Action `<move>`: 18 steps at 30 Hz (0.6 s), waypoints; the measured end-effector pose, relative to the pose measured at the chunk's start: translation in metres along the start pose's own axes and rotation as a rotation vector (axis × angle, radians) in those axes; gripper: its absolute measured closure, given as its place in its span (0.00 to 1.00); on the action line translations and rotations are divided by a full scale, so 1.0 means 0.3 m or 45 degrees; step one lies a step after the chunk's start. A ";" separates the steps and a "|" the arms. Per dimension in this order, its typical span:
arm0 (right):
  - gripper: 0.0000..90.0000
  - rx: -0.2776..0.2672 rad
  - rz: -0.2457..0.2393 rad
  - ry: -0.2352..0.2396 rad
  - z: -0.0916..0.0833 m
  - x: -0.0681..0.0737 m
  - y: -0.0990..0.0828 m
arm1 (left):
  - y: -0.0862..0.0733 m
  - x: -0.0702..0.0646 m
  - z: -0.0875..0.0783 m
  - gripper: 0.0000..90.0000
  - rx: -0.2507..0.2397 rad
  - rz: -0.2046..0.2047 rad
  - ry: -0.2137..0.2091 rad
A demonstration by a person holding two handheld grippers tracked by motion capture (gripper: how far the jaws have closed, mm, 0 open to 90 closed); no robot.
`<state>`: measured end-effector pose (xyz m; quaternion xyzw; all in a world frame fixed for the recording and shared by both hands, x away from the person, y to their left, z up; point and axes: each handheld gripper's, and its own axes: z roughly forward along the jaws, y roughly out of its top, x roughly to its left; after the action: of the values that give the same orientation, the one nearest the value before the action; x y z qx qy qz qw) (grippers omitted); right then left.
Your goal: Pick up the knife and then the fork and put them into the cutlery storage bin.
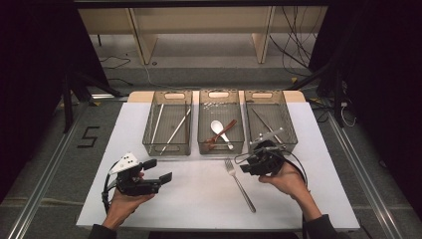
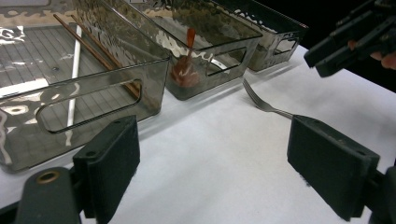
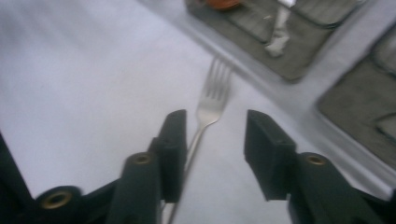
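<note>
The fork (image 1: 240, 185), slim polished metal, lies on the white desk (image 1: 199, 199) just before the middle bin (image 1: 221, 144). The right gripper (image 3: 212, 140) is positioned over its neck, fingers spread, nothing pinched, ready for a pickup. The left gripper (image 2: 212, 163) is held aside, fingers spread wide.

Lighting's pretty uneven here. From the high view the white worktop (image 1: 199, 194) is lit from overhead and bright, while everything around it drops off into near black. The left gripper view is sharp, with wavy glare on the walls of the smoky plastic bin (image 2: 93, 93) and a soft shadow at its base. The right gripper view is smeared with motion blur: the fork (image 3: 210, 105) beside the bins looks soft, and the corners are mushy.
</note>
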<state>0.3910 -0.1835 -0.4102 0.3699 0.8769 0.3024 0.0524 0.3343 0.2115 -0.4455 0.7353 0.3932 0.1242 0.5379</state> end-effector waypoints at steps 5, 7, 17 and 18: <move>0.88 0.045 -0.058 0.047 0.037 0.047 -0.028 | 0.000 -0.001 -0.002 0.19 -0.005 0.001 -0.001; 0.93 0.068 -0.078 0.063 0.051 0.060 -0.041 | -0.001 0.000 -0.001 0.19 -0.005 0.001 0.000; 1.00 0.170 -0.143 0.114 0.117 0.110 -0.087 | -0.001 0.000 -0.002 0.19 -0.003 0.004 0.001; 1.00 0.174 -0.146 0.114 0.122 0.114 -0.090 | -0.001 0.000 -0.002 0.19 -0.003 0.004 0.000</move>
<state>0.3613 -0.1570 -0.4507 0.3081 0.9166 0.2548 0.0051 0.3339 0.2119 -0.4455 0.7352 0.3921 0.1256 0.5385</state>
